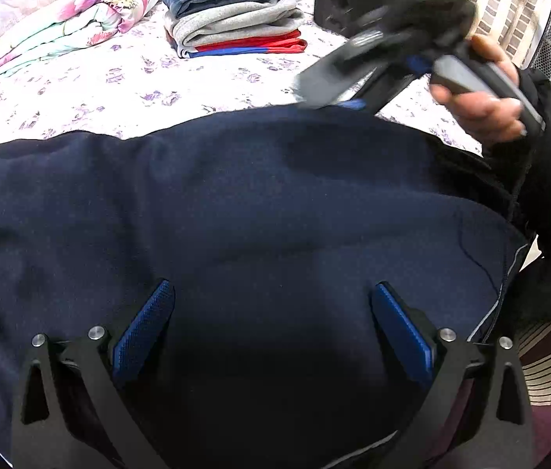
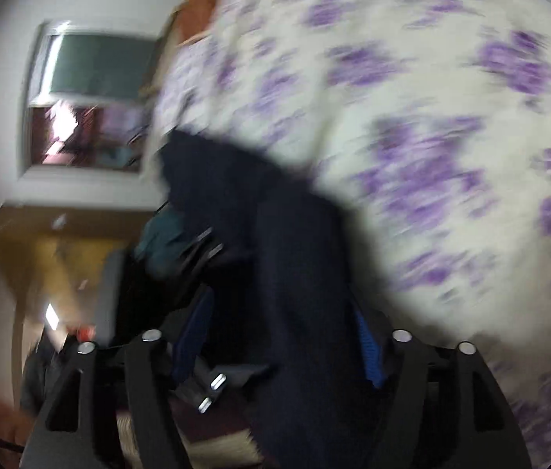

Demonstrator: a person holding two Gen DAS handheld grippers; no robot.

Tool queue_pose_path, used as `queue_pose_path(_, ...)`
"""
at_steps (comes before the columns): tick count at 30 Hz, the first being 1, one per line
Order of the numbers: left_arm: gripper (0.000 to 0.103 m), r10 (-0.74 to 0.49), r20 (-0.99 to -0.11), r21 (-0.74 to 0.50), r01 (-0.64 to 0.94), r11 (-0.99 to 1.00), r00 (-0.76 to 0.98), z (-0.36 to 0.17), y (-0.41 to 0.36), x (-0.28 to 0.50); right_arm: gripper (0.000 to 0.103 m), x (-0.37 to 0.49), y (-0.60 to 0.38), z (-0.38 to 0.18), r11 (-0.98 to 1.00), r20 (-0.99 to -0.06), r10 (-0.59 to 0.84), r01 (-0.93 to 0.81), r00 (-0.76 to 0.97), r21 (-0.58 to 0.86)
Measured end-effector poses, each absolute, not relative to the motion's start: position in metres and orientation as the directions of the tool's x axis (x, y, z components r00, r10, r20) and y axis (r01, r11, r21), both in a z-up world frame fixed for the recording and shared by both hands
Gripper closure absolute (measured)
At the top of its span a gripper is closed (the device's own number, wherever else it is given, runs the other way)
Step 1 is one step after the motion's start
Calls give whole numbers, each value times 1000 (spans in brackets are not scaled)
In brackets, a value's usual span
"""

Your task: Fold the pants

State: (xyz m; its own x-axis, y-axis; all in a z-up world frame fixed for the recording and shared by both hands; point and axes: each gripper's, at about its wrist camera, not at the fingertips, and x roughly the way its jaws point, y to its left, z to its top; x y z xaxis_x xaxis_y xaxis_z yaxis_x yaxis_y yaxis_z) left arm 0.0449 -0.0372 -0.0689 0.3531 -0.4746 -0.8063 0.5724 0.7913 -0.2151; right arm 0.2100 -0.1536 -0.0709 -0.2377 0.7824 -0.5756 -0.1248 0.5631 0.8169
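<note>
Left wrist view: dark navy fleece pants (image 1: 236, 203) spread flat on the white bedsheet with purple flowers (image 1: 119, 82), mid-fold.
Left gripper (image 1: 271, 320) hovers low over the cloth, blue pads wide apart, nothing between them. Right gripper (image 1: 334, 97) sits at the far edge of the pants; its own view is motion-blurred, navy fabric lies between the fingers, but can't tell if they're clamped on it. Stack of folded jeans and sweats (image 1: 236, 8) and a rolled floral quilt (image 1: 68, 27) sit well apart behind. My read: pinch both layers at the edge, lift evenly, lay edges aligned, avoid dragging the sheet.
</note>
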Motion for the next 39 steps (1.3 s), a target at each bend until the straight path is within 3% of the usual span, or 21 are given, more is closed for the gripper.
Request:
queue_pose_path(5,5,-473,-807,-215,570,793,353,-69,-38,44,19,191,-132,-57,479,-539,755,-249,-372,842)
queue_pose_path(7,5,-472,-807,-216,568,794,354,-69,-38,45,8,187,-124,-62,453,-509,769,-233,-387,861)
queue_pose_path(10,5,-467,-810,-213,565,798,355,-69,-39,45,8,199,-109,-80,439,-469,811,-168,-350,883)
queue_pose_path(13,5,-467,-811,-216,563,798,351,-68,-39,47,11,222,-109,-97,438,-446,872,-85,-201,895)
queue_pose_path(14,5,-467,-812,-216,563,798,350,-68,-39,48,13,229,-121,-101,422,-424,896,-43,-130,905)
queue_pose_path(16,5,-469,-812,-217,567,795,348,-68,-39,50,31,232,-138,-96,405,-406,914,-33,-16,914)
queue_pose_path(20,5,-475,-807,-218,571,791,351,-68,-39,52,55,230,-166,-78,403,-393,911,-73,125,912)
queue_pose_path(21,5,-474,-807,-216,571,792,353,-68,-40,52,75,230,-176,-72,416,-394,899,-96,190,904)
queue_pose_path(23,5,-474,-805,-215,569,794,357,-69,-38,50,76,232,-196,-66,448,-415,871,-78,261,891)
queue_pose_path(25,5,-476,-804,-219,569,793,355,-69,-37,49,73,237,-209,-65,520,-494,827,-32,268,853)
queue_pose_path(27,5,-478,-804,-220,570,792,353,-69,-36,49,69,230,-196,-59,535,-516,834,-56,196,843)
queue_pose_path(32,5,-472,-804,-213,567,796,360,-69,-38,50,72,190,-139,-53,631,-626,775,-169,87,757)
queue_pose_path(33,5,-470,-806,-211,567,796,360,-70,-38,50,74,186,-135,-65,689,-685,724,-137,78,712)
queue_pose_path(35,5,-464,-809,-205,565,799,361,-69,-37,49,98,185,-131,-87,768,-764,640,-83,75,635)
queue_pose_path(36,5,-460,-812,-203,565,800,360,-69,-36,50,103,190,-137,-100,768,-762,640,-53,99,638)
queue_pose_path(37,5,-454,-813,-199,559,805,365,-68,-33,49,103,195,-139,-104,742,-732,669,-61,133,667)
queue_pose_path(39,5,-468,-805,-221,547,808,365,-64,-22,46,103,203,-139,-97,799,-767,598,-92,233,595)
